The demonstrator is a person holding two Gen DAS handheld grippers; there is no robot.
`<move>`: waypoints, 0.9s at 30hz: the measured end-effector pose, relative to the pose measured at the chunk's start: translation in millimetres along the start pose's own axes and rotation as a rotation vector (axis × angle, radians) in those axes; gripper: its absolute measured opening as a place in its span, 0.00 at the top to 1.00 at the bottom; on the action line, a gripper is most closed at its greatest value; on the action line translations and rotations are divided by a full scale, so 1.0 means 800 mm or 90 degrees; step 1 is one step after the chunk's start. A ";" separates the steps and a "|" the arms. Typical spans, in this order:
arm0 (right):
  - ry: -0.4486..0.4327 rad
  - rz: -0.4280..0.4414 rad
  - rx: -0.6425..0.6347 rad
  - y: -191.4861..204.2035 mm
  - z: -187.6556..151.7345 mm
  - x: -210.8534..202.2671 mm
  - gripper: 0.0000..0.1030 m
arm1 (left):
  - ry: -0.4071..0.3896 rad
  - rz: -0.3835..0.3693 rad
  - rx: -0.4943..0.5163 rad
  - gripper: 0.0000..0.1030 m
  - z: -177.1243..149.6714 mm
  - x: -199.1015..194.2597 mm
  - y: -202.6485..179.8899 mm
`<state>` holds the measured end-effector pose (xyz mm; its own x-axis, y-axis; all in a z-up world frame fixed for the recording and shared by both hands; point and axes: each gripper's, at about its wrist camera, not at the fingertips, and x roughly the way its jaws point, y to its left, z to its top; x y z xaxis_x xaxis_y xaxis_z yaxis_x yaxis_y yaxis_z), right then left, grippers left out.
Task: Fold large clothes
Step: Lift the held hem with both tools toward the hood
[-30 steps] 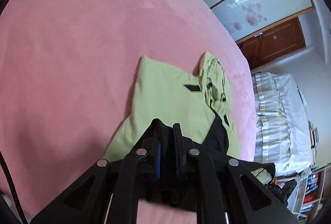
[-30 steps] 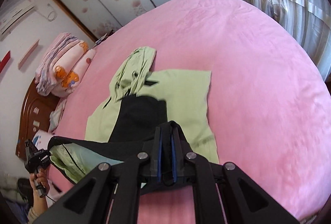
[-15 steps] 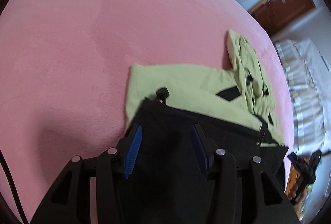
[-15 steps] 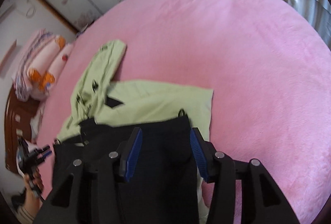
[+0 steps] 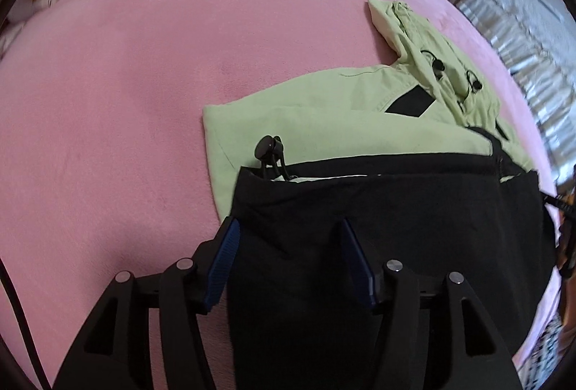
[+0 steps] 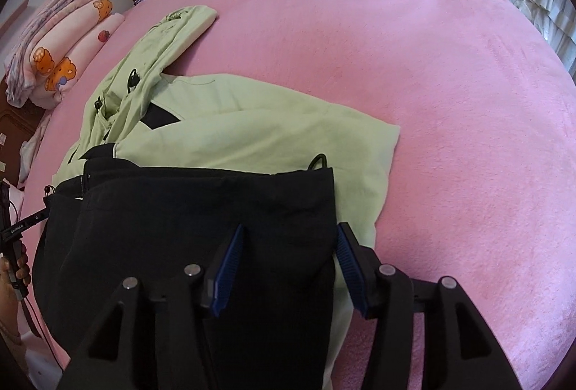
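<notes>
2 grippers, left gripper (image 5: 288, 260) and right gripper (image 6: 288, 262), jaws just opened, released black hem at lower centre of the hooded jacket (image 6: 259, 134) on the pink bed (image 6: 432, 66); lift clear without snagging, then smooth the fold.

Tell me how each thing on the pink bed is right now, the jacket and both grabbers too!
Green jacket: lying flat on the bed, black lower part folded up over it.
Hood: lying crumpled at the top.
Left gripper: open, jaws just opened, black cloth below, not pinched.
Right gripper: open, jaws just opened, over the black edge.
Blankets: folded, stacked by the headboard.
</notes>
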<state>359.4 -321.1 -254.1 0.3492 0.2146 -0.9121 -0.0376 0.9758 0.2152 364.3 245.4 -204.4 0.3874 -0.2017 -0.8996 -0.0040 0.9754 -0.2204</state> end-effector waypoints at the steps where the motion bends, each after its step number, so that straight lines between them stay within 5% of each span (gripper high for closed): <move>1: -0.002 -0.005 -0.008 0.002 -0.001 0.001 0.49 | -0.008 0.021 0.018 0.44 0.000 -0.001 -0.002; 9: -0.015 -0.034 -0.029 0.008 -0.004 0.005 0.41 | -0.029 0.051 0.072 0.44 0.005 0.003 -0.009; 14: -0.027 -0.039 -0.022 0.010 -0.004 0.008 0.40 | -0.044 0.073 0.088 0.70 0.005 0.012 -0.024; 16: -0.033 -0.036 -0.031 0.013 -0.005 0.006 0.53 | -0.051 0.095 0.104 0.81 0.001 0.009 -0.030; 18: -0.042 -0.063 -0.046 0.017 -0.009 0.001 0.79 | -0.061 0.110 0.110 0.87 -0.004 0.001 -0.034; 20: -0.055 -0.063 -0.046 0.017 -0.014 -0.010 0.87 | -0.068 0.128 0.107 0.89 -0.009 -0.009 -0.039; 27: -0.177 -0.085 -0.081 0.050 -0.033 -0.095 0.91 | -0.159 0.233 0.102 0.90 -0.017 -0.072 -0.079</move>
<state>306.9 -297.3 -185.5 0.5999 0.0819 -0.7958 -0.0849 0.9956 0.0385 329.6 194.1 -143.5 0.5969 0.1669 -0.7847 -0.0474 0.9838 0.1732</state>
